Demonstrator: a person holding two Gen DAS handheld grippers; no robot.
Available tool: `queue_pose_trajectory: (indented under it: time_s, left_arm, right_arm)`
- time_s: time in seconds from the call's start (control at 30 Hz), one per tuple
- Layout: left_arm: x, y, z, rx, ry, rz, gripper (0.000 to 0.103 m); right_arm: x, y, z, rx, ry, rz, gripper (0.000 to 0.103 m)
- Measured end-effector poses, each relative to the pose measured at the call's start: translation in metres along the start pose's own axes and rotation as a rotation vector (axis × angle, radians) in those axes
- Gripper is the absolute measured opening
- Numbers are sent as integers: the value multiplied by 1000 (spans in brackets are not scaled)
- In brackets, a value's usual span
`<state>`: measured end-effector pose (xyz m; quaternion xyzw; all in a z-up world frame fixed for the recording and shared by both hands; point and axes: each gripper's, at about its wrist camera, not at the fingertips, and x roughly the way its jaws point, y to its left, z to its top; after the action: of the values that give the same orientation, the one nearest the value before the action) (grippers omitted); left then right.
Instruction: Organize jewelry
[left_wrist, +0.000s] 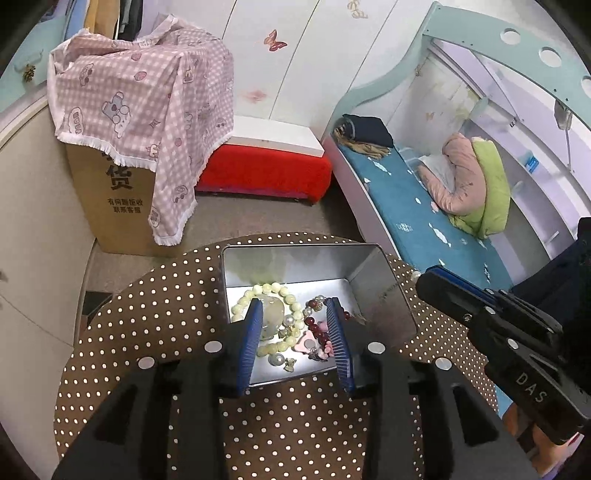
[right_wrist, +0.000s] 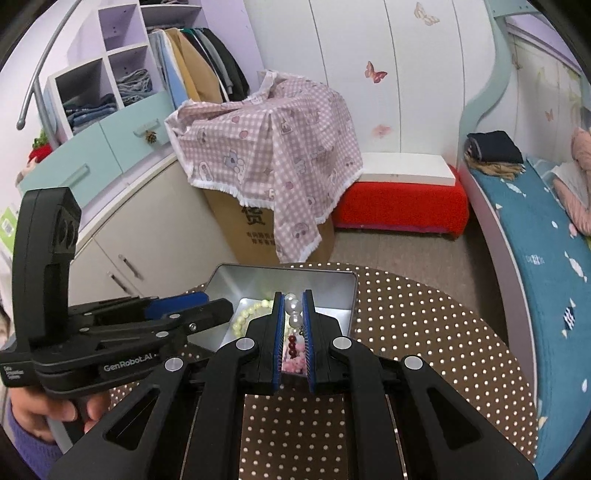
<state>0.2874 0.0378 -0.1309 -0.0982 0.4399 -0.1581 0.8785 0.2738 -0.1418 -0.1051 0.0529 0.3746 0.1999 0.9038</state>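
Note:
An open silver tin (left_wrist: 295, 249) (right_wrist: 280, 269) stands on the round table with the brown dotted cloth (left_wrist: 166, 314). In it lie a pale green bead bracelet (left_wrist: 273, 288) (right_wrist: 251, 310), a dark red bead bracelet (left_wrist: 314, 326), pearls and small pink charms. My left gripper (left_wrist: 293, 306) (right_wrist: 212, 301) hangs over the tin, open, the jewelry below its blue pads untouched. My right gripper (left_wrist: 424, 277) (right_wrist: 293, 295) is at the tin's right rim, jaws nearly together. A thin chain (left_wrist: 395, 290) dangles from its tip toward the tin.
Beyond the table a cardboard box (left_wrist: 114, 206) under a pink checked cloth stands on the floor. Beside it is a red bench (left_wrist: 266, 170). A bed with a blue sheet (left_wrist: 399, 206) runs along the right. A hand (right_wrist: 44, 413) holds the left gripper's handle.

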Motion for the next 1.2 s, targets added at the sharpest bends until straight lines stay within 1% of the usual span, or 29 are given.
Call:
queue_pose_trajectory:
  time_s: [0.1, 0.17, 0.23, 0.27, 0.3, 0.4, 0.43, 0.47, 0.5, 0.53, 0.6, 0.67, 0.7, 0.73, 0.77, 0.93, 0.97, 1.0, 1.03, 1.13, 1.2]
  left_arm:
    - [-1, -1, 0, 7, -1, 5, 36]
    - [-4, -2, -2, 0, -9, 12, 47]
    - [-7, -3, -3, -5, -15, 11, 50]
    - [-8, -3, -4, -7, -14, 11, 54]
    - [-9, -2, -4, -11, -13, 12, 55]
    - [-13, -4, -7, -18, -19, 18, 58]
    - [-15, -4, -8, -22, -24, 22, 64]
    - [-18, -4, -9, -24, -30, 25, 67]
    - [-22, -4, -10, -27, -41, 30, 69]
    - [-24, -4, -12, -27, -49, 37, 70]
    - [-32, -7, -15, -22, -65, 59, 77]
    - [-44, -10, -19, -17, -97, 95, 79]
    - [-49, -12, -21, -11, -109, 102, 81]
    - [-53, -14, -24, -5, -120, 110, 87]
    - [-60, -16, -27, -2, -137, 127, 90]
    - [-88, -30, -42, 17, -210, 194, 92]
    - [-96, -33, -46, 22, -236, 206, 95]
    - [-104, -36, -50, 24, -261, 215, 96]
    - [-113, -40, -56, 25, -299, 230, 96]
    - [-133, -51, -67, 38, -357, 271, 96]
    - [-145, -56, -73, 54, -385, 284, 96]
  right_arm:
    - [-1, 0, -2, 2, 1, 4, 11]
    - [-1, 0, -3, 5, 4, 8, 11]
    - [-1, 1, -4, 7, 8, 10, 12]
    - [0, 1, -4, 7, 11, 9, 12]
    - [-1, 1, -4, 9, 12, 12, 12]
    - [-5, 3, -6, 8, 12, 6, 13]
    - [-7, 3, -7, 9, 10, 4, 21]
    - [-9, 4, -7, 11, 6, 3, 35]
    - [-15, 4, -9, 15, -4, -4, 43]
    - [-18, 5, -10, 12, -10, -7, 46]
    - [-28, 6, -13, 5, -21, -14, 46]
    - [-38, 7, -16, -4, -35, -28, 46]
    - [-45, 8, -19, -10, -44, -38, 48]
    - [-53, 8, -22, -9, -54, -43, 49]
    - [-59, 8, -23, -7, -62, -45, 52]
    - [-95, 19, -38, -31, -111, -70, 57]
    - [-102, 24, -40, -40, -123, -73, 57]
    - [-111, 28, -44, -49, -139, -79, 57]
    - [-118, 32, -47, -58, -149, -87, 58]
    - [-140, 44, -56, -82, -185, -126, 62]
    - [-156, 50, -62, -93, -222, -142, 64]
